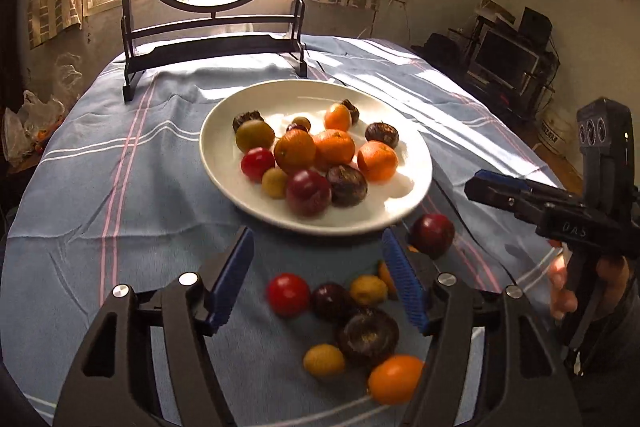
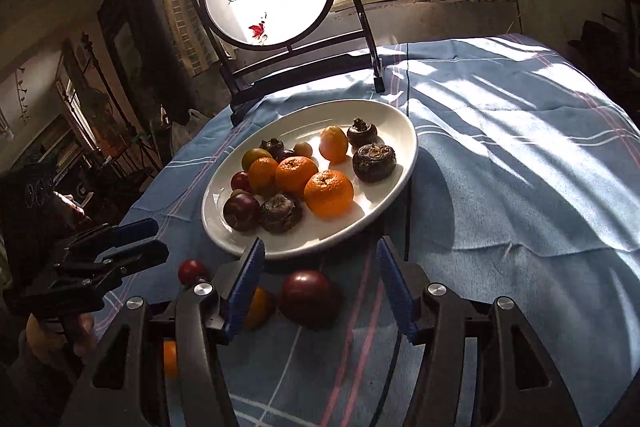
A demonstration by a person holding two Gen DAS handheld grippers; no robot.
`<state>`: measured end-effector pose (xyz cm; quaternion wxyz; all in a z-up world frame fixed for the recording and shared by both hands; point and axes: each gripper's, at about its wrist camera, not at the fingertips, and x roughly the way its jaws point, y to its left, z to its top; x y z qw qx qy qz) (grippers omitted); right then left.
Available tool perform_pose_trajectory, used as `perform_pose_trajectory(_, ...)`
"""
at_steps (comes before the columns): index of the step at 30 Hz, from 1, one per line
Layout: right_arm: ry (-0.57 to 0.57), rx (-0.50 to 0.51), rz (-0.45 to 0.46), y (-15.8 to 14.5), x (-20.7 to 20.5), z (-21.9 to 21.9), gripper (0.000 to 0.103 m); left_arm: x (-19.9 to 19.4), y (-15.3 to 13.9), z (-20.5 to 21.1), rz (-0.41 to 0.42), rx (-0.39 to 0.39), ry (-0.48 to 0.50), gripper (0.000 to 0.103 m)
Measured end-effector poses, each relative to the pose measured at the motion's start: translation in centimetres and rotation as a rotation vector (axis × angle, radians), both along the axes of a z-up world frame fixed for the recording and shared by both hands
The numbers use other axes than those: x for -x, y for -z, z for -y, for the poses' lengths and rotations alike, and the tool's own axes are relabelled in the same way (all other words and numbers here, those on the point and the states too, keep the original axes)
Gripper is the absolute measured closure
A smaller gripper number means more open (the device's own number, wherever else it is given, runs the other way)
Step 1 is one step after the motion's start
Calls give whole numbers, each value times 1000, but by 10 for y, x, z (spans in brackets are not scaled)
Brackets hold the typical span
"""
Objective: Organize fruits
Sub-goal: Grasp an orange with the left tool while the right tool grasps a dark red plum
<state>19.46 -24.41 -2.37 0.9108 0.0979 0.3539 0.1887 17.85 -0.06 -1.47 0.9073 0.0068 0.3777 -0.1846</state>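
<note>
Two sets of blue-padded tongs hang spread and empty over a desk draped in a blue striped cloth (image 1: 120, 187). At its centre, a white plate (image 1: 224, 163) holds glossy orange mandarins (image 1: 334, 146), dark plums and wrinkled brown water chestnuts. Loose fruit lies near the plate's front edge: a dark red plum (image 2: 310, 297) between the right tongs (image 2: 320, 281), and a red tomato (image 1: 288, 294) between the left tongs (image 1: 318, 277).

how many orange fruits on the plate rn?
4, all on the plate: left orange, middle orange and right orange in a row across its centre, far orange behind them. Another could be hidden in the pile.
</note>
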Motion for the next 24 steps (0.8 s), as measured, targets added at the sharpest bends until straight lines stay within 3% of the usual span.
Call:
perform_pose_trajectory(6,22,-47,-15,15,38,18,44,69,25,25,7,-78,53,38)
perform_pose_trajectory(12,12,-37,7,16,45,17,44,68,49,31,-65,-61,2,41)
perform_pose_trajectory(15,-1,-25,-3,17,45,14,44,70,55,39,-61,-76,21,63)
perform_pose_trajectory(24,-63,107,-37,19,39,-17,44,89,37,29,-5,11,32,63)
